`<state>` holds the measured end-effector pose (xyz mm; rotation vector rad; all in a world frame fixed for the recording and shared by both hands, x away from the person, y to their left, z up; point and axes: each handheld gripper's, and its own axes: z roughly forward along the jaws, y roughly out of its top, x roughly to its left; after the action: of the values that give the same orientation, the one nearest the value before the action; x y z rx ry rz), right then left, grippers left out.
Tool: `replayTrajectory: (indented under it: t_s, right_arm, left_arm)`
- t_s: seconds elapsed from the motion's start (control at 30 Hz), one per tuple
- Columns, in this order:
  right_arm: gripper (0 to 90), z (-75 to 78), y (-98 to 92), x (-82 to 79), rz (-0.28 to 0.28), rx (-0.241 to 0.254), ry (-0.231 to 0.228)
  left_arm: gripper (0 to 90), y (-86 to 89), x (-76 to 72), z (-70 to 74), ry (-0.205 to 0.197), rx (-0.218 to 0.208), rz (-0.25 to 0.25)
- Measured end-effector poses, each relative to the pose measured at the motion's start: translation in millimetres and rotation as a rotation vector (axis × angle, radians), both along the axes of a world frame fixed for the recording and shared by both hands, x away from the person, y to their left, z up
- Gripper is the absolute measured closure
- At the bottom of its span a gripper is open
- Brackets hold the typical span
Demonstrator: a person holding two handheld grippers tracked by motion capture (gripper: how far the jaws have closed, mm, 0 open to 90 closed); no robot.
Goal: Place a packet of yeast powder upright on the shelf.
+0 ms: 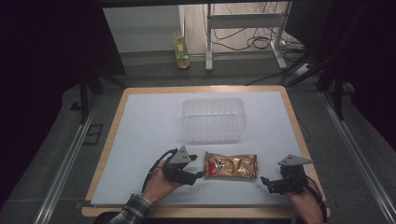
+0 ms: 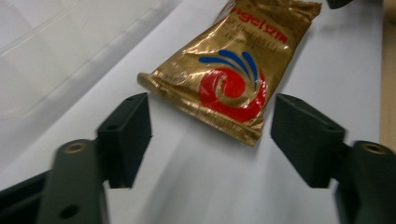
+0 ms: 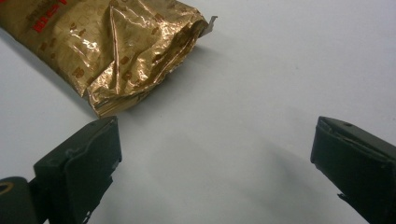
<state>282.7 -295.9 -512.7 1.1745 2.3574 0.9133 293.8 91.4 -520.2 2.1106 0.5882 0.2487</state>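
A gold foil packet (image 1: 231, 165) with a red and blue swirl lies flat on the white table cover, near the front. My left gripper (image 1: 200, 168) stands open just left of the packet's end, its jaws apart and empty; in its own view the packet (image 2: 233, 70) lies just beyond the left gripper (image 2: 212, 133), with its near seam between the fingertips. My right gripper (image 1: 265, 183) is open to the right of the packet and slightly nearer the front edge. In the right gripper view the crumpled end of the packet (image 3: 121, 51) sits ahead and left of the right gripper (image 3: 215, 149).
A clear plastic tub (image 1: 214, 119) stands empty behind the packet, mid-table. The white cover (image 1: 144, 135) spans a wooden table. Beyond the far edge are a desk frame (image 1: 243, 32), cables and a yellow-green bottle (image 1: 181, 53) on the floor.
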Motion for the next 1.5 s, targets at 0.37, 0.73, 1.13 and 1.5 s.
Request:
replayTrajectory:
  t_s: [0.37,0.73,1.13,1.5]
  right_arm:
    - [2.0,0.4,2.2,0.6,0.014,0.009,0.0]
    - [2.0,-0.5,4.5,1.5,0.022,0.001,0.002]
    - [2.1,-0.7,5.5,1.6,0.029,0.003,0.004]
    - [2.1,2.7,4.0,0.1,0.045,0.026,0.0]
  left_arm:
    - [63.2,-15.3,6.8,-1.7,-0.014,-0.013,-0.029]
    - [89.5,-35.9,21.8,-7.6,-0.016,-0.031,-0.059]
    - [89.6,-49.2,23.2,-17.1,-0.037,-0.002,-0.076]
    - [89.9,-46.6,16.0,-16.9,-0.065,0.044,-0.055]
